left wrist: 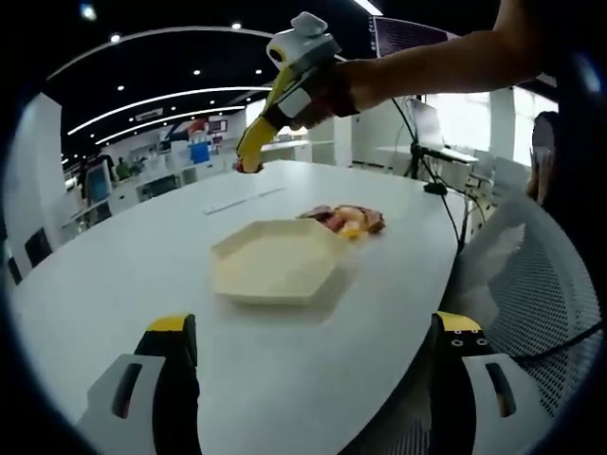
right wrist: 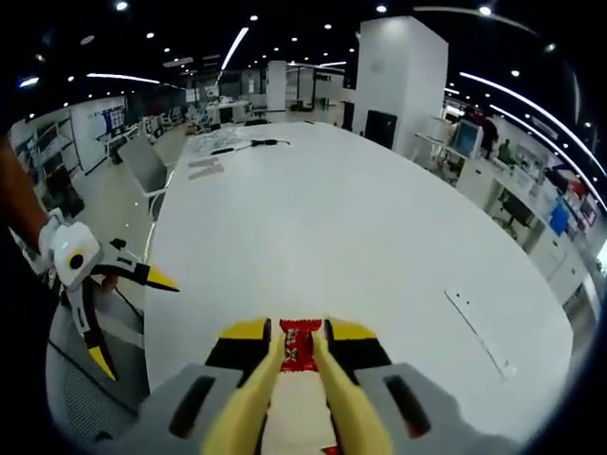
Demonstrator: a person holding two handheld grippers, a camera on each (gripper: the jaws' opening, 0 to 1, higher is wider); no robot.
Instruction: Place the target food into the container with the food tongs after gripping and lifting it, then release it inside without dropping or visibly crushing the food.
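No legible txt, labels or nos. anywhere.

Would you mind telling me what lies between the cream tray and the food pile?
Nothing: in the left gripper view the tray and food pile nearly touch.

A: Where do the tongs (left wrist: 261, 121) sit?

B: Between the jaws of the right gripper (right wrist: 299, 332), which clamp on them, up over the table (left wrist: 142, 256). A wrapped food piece (right wrist: 300, 346) is caught between their tips.

A: And the container (left wrist: 275, 261)?

B: On the table, below the tongs and nearer the left gripper view's camera than their tips. The food pile (left wrist: 346, 220) lies just beside its far right edge, right of the tongs.

A: Anything between?

B: A flat strip (left wrist: 242, 201) on the table, between the tong tips and the container.

A: The left gripper (right wrist: 133, 322)?

B: Left of the tongs, beyond the table's edge, jaws spread apart, over a chair (right wrist: 95, 398).
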